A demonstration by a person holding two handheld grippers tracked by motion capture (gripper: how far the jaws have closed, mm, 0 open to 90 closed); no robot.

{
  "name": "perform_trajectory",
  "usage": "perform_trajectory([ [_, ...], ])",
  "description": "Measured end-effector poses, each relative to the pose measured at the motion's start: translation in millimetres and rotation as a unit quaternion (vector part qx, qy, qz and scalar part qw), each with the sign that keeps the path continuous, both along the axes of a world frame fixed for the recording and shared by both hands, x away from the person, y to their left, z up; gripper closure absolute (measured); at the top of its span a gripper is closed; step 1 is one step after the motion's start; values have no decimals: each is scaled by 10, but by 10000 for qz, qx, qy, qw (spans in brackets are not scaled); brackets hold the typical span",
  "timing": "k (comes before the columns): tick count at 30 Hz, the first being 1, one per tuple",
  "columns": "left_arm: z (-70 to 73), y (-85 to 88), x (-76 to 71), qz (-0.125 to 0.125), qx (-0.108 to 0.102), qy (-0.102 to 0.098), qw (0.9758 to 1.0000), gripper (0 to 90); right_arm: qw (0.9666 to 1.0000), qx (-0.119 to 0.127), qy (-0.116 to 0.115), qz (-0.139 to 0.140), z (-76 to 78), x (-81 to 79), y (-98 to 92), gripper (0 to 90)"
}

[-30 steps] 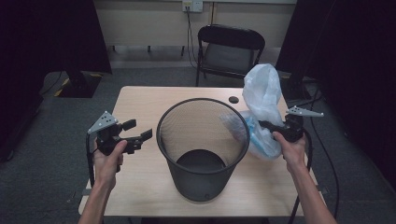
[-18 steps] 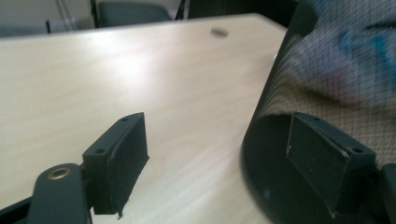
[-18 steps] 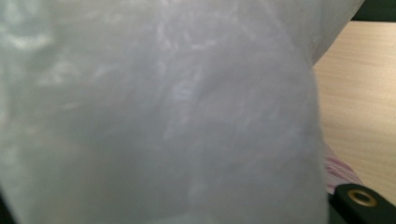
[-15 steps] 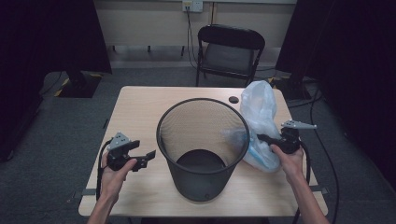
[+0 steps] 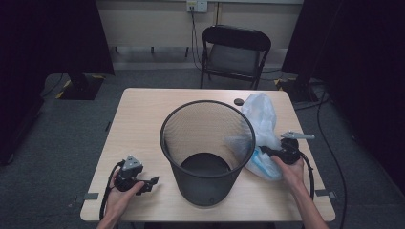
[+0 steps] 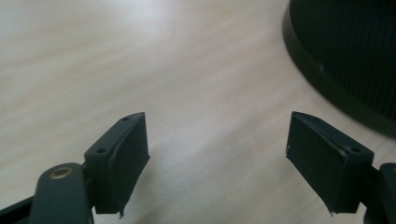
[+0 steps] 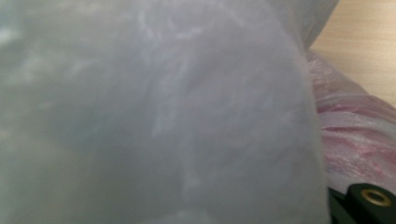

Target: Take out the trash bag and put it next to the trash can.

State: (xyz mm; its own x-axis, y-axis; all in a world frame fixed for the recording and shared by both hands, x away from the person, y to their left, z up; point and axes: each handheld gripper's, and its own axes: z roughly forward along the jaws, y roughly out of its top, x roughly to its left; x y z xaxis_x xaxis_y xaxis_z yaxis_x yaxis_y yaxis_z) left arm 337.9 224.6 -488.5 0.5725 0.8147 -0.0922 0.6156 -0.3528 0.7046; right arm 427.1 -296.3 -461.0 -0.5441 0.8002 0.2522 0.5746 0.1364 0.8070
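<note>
Unlabelled black mesh bin (image 5: 208, 148) beside translucent plastic bag (image 5: 261, 119) on table (image 5: 143, 119).

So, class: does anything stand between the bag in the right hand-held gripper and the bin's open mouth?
Nothing visible does. The plastic bag lies against the bin on its right; the mouth is open, though the rim stands higher than the right hand-held gripper.

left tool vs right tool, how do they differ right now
The left tool sits low near the table's front edge, jaws wide apart over bare light wood table, gripping nothing. The right tool is pressed into the translucent white plastic bag beside the black mesh wastebasket; whether it is clamped cannot be told. Both are black, hand-held, and trail cables.
</note>
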Motion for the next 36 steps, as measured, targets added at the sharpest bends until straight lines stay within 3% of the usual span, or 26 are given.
perform_trajectory([
  [2,-20,-25,-3,-127,-154,25,9998,208,10000,-16,1,7,-50,41,-8,775],
  [3,-26,-40,-5,-139,-98,21,9999,208,10000,-33,-9,4,-61,63,-11,776],
  [5,-47,-92,-7,-163,262,-105,9995,208,10000,-69,-27,-37,-78,110,-18,776],
  [7,-54,-122,-3,-165,413,-197,9988,206,9999,-88,-32,-91,-96,174,-23,775],
  [13,-80,-180,11,-15,379,-235,9990,147,9994,-94,-46,-329,-126,455,11,773],
  [21,-125,-201,31,57,294,-352,9989,84,9984,-99,-89,-549,-156,717,23,755],
  [23,-125,-208,36,97,311,-344,9989,76,9979,-245,-123,-589,-154,758,40,753],
  [25,-127,-214,35,120,297,-344,9989,74,9970,-549,-159,-522,-136,776,84,751],
  [26,-126,-213,36,114,310,-341,9989,74,9971,-532,-136,-526,-134,779,88,746],
  [28,-127,-217,35,126,294,-331,9989,74,9979,-347,-69,-535,-134,768,62,702],
  [30,-127,-218,38,119,296,-337,9989,72,9983,-202,6,-551,-86,745,53,558],
  [33,-125,-215,45,92,314,-326,9989,67,9975,-417,-19,-565,30,689,93,424],
  [36,-125,-215,46,90,316,-325,9989,66,9972,-446,-68,-597,129,627,95,332],
])
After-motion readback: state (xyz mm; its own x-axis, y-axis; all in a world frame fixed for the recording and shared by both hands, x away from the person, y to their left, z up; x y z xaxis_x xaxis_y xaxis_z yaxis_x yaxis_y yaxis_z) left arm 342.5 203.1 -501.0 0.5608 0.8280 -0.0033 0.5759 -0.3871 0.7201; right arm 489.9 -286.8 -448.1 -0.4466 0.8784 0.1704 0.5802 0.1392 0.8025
